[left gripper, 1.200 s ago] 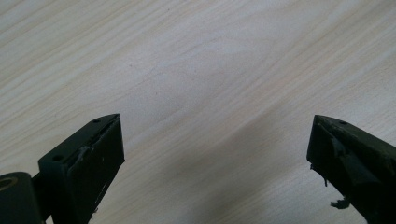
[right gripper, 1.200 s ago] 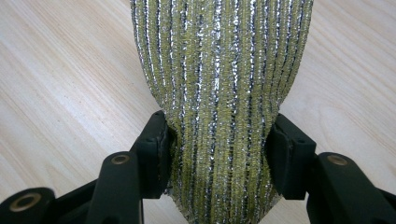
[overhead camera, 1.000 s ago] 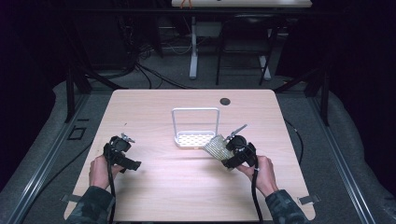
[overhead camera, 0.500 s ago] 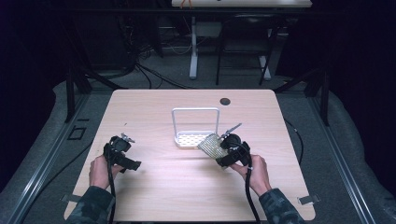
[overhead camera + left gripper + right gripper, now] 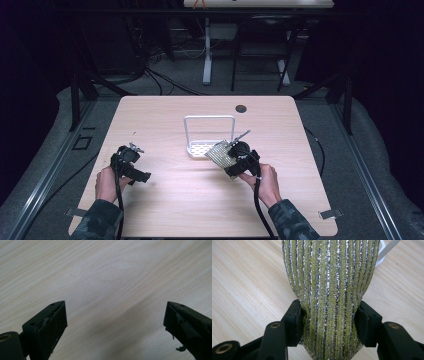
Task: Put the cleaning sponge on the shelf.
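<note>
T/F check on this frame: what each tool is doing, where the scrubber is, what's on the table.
1. The right tool is clamped on the yellow-and-silver scouring pad. True.
2. The left tool holds a pad too. False: its jaws stand open over bare table.
3. The pad lies flat inside the white rack. False: it is held at the rack's front right edge.
4. A dark round spot sits behind the rack. True.

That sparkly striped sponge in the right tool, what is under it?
In the high view the sponge hangs over the front edge of the white rack. Its perforated base shows to the sponge's left; the part beneath is covered. The right tool squeezes its near end above bare table.
</note>
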`<state>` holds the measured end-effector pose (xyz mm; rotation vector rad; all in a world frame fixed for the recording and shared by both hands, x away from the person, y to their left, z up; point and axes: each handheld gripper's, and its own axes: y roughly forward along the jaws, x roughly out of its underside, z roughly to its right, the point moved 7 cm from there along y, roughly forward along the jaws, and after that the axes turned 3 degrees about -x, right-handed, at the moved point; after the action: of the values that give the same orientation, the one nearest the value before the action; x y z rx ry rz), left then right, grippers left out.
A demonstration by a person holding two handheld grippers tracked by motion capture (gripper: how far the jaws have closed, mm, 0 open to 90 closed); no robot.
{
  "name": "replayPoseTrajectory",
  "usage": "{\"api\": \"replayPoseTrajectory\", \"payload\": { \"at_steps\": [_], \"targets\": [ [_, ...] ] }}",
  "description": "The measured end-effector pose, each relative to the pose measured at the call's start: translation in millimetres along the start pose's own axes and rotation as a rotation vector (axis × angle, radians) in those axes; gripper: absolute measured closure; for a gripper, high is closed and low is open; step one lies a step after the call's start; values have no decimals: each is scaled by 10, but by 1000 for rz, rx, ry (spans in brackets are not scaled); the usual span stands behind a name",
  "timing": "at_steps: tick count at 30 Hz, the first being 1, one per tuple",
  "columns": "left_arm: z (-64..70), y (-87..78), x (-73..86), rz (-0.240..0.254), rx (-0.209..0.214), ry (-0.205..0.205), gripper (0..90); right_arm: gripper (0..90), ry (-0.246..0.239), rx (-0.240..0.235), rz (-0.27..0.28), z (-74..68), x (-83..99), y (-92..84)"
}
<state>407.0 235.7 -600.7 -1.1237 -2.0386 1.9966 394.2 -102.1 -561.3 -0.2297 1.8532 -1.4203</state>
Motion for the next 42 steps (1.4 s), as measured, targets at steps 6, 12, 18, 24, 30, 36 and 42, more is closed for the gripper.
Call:
{"api": "replayPoseTrajectory", "payload": {
  "at_steps": [6, 12, 18, 24, 30, 36, 42],
  "targets": [
    [-1, -1, 0, 0, 0, 2, 49, 460, 3, 4, 3, -25, -63, 40],
    [-5, -3, 2, 2, 0, -2, 50, 457, 8, 18, 7, -28, -114, 71],
    [-8, 1, 4, -1, 2, -2, 52, 451, 18, 51, 20, -23, -192, 127],
    [-9, 0, 5, 2, 5, -3, 53, 450, -4, 54, 12, -48, -259, 203],
    [-9, 11, 4, -1, 8, -3, 53, 450, -20, 60, 9, -77, -331, 283],
    [6, -6, 1, 4, 5, 1, 53, 450, -50, 86, 13, -85, -388, 331],
    [13, 2, -8, 3, 6, 6, 53, 449, -69, 110, 15, -97, -440, 367]
  ]
}}
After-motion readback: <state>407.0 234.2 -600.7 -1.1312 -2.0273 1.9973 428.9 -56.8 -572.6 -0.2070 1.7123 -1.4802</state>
